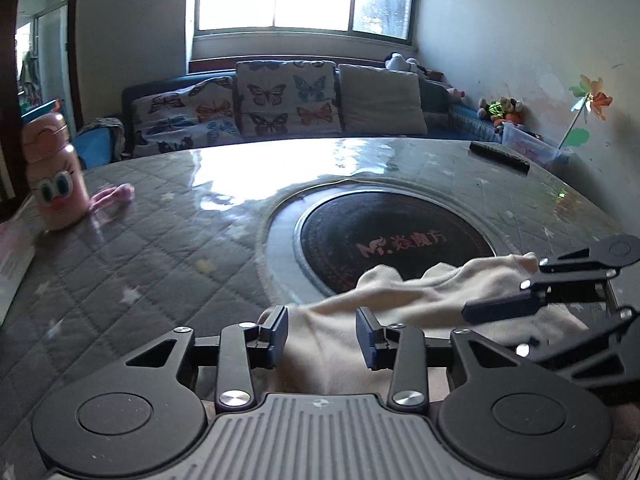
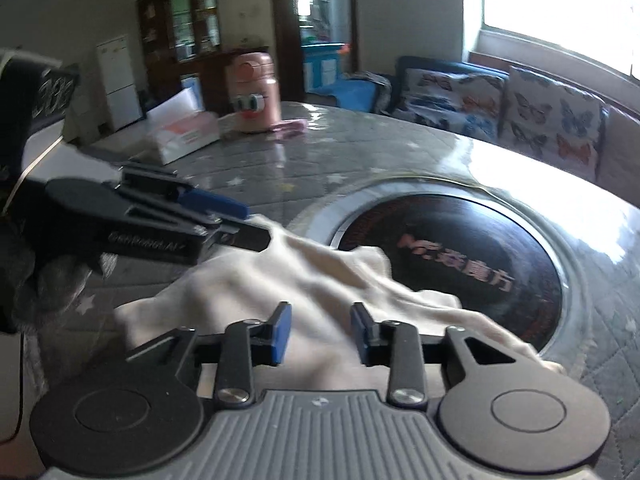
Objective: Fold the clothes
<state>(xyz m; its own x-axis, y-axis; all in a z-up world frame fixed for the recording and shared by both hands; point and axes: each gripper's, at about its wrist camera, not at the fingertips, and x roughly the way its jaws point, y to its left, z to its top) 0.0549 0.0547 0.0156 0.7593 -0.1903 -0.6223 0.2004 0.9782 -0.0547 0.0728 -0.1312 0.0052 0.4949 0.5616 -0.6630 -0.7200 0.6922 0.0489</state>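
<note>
Both grippers parted over a cream garment on the table

The left gripper [image 1: 322,338] and right gripper [image 2: 320,330] each stand with fingers apart, clamping nothing, cloth showing between them. The rumpled cream garment [image 1: 420,292] lies just ahead of both, about equally near, its long axis running across from one tool to the other and overlapping the black round hob [image 1: 400,236].

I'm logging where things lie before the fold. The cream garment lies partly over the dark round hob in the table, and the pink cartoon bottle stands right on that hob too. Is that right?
Not quite. The cream garment does lie partly over the dark round hob, but the pink cartoon bottle stands apart from it on the quilted table cover, near the far edge, as the left wrist view shows.
</note>
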